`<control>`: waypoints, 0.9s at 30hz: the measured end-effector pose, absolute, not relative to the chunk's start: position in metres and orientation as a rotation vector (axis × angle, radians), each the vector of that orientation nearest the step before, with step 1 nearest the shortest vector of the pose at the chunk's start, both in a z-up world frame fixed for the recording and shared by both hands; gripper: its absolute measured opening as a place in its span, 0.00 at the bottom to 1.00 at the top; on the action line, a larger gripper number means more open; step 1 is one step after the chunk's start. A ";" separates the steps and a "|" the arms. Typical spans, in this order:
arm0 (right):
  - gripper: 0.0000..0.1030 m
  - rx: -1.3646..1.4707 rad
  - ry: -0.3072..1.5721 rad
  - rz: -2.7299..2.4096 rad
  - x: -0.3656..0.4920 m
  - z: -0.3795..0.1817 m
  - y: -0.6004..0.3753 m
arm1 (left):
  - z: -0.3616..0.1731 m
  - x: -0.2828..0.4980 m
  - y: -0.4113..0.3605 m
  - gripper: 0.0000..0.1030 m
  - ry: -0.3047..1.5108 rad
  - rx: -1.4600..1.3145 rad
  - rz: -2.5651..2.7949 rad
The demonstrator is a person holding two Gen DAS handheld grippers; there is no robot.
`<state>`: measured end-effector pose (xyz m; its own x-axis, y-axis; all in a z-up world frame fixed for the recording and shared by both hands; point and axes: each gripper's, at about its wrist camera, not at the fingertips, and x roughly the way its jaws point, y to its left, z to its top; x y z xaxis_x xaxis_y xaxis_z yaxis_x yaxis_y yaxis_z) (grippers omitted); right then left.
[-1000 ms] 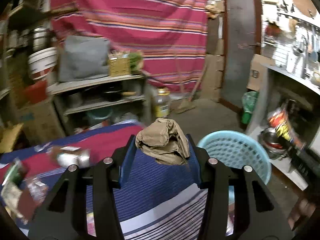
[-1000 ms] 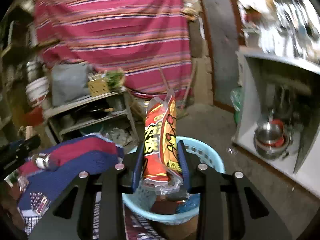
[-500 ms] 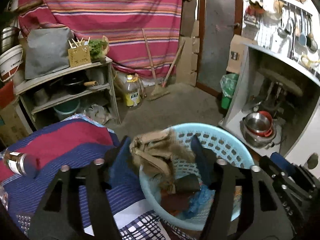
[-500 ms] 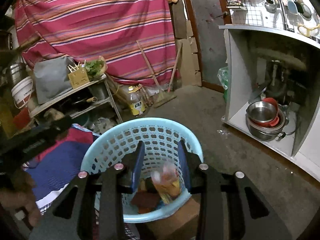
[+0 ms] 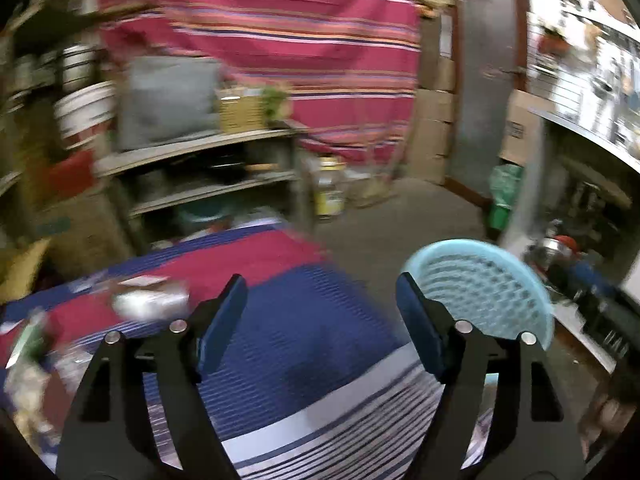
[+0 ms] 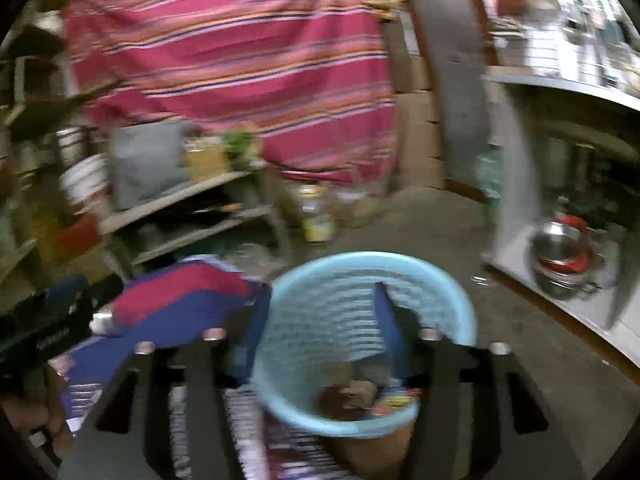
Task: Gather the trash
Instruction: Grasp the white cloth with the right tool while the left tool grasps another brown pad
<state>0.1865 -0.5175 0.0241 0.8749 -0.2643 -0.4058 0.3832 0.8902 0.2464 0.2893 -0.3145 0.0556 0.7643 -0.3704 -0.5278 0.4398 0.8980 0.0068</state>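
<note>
Basket (image 6: pixel 460 300) sat beside striped blanket (image 5: pixel 304 336), trash inside. Left gripper (image 5: pixel 320 332), right gripper (image 6: pixel 320 328) both spreading, nothing between. Shelf (image 5: pixel 200 152) behind.

Both views are wrist-mounted fisheyes looking forward and slightly downward along their own gripper fingers; both are motion-blurred. Landmark: the light blue basket (image 5: pixel 486 288). The left wrist view sits to the left of it, over the striped blanket (image 5: pixel 288 344), with the basket at lower right. The right wrist view stands close above the basket (image 6: pixel 360 280), looking into it. Both views share the basket, the blanket (image 6: pixel 168 304), and, beyond the basket, the red striped curtain (image 5: pixel 280 40) (image 6: pixel 240 72).
</note>
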 end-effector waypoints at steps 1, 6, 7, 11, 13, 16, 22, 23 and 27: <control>0.67 0.320 0.363 -0.277 0.193 0.032 -0.489 | 0.058 0.286 -0.287 0.75 0.544 0.126 -0.403; 0.82 0.309 0.407 0.102 0.224 0.033 -0.350 | 0.055 0.259 -0.119 0.88 0.559 0.111 -0.133; 0.82 0.292 0.461 0.202 0.233 0.023 -0.312 | 0.049 0.254 -0.083 0.90 0.564 0.085 -0.076; 0.82 0.160 0.655 0.381 0.252 -0.015 -0.205 | 0.012 0.250 0.013 0.91 0.629 -0.016 0.041; 0.82 0.089 0.722 0.420 0.256 -0.036 -0.161 | -0.005 0.250 0.042 0.90 0.678 -0.027 0.079; 0.82 -0.033 0.795 0.446 0.260 -0.062 -0.111 | -0.008 0.258 0.067 0.91 0.690 -0.060 0.086; 0.37 -0.150 0.878 0.393 0.274 -0.086 -0.099 | -0.011 0.272 0.063 0.91 0.700 -0.082 0.034; 0.27 -0.106 0.854 0.376 0.278 -0.078 -0.112 | -0.015 0.277 0.055 0.91 0.709 -0.057 0.017; 0.22 0.067 0.737 0.266 0.298 -0.039 -0.170 | -0.027 0.295 0.021 0.91 0.725 0.017 -0.068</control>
